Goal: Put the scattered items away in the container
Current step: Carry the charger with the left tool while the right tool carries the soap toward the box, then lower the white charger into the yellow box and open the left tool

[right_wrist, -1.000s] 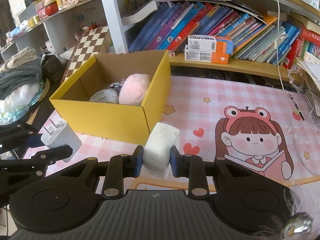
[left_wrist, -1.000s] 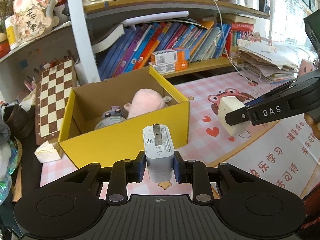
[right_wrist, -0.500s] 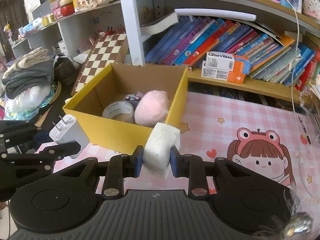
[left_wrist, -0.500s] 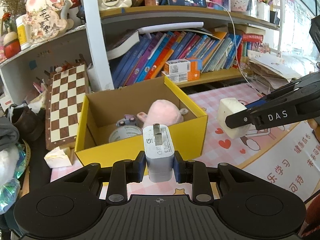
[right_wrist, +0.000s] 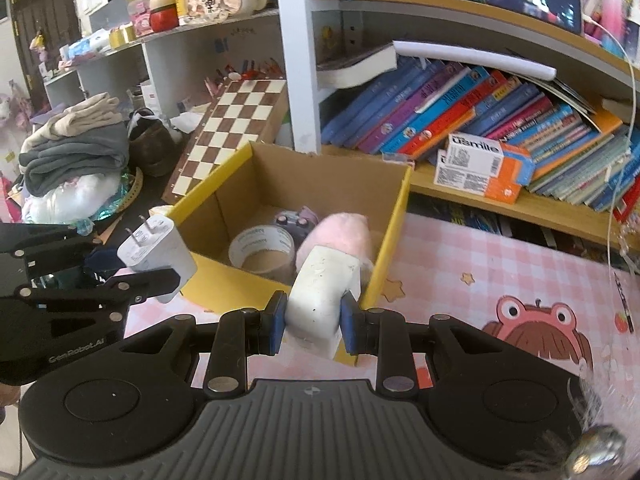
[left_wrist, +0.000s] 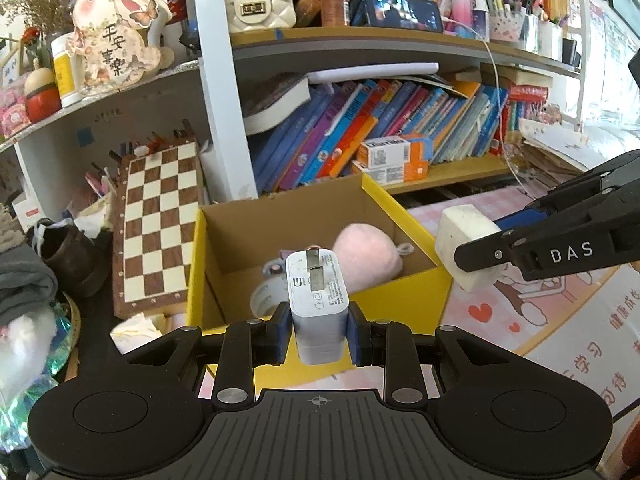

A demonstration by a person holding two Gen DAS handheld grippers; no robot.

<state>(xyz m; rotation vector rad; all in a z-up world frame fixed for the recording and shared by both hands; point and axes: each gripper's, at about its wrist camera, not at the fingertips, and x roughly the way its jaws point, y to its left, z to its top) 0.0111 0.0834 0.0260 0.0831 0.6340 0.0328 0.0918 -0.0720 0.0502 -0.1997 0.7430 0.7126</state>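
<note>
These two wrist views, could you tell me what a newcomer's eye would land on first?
Probably the yellow box in the middle of both views, already holding a pink plush toy and a tape roll. Next, the two loads in front of it: the left gripper clamps a white charger, and the right gripper clamps a white block.

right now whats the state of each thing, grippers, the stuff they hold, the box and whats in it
left gripper: shut on the white charger, prongs up
right gripper: shut on the white block
yellow box: open-topped, on the pink mat
tape roll: lying flat inside
pink plush: inside
</note>
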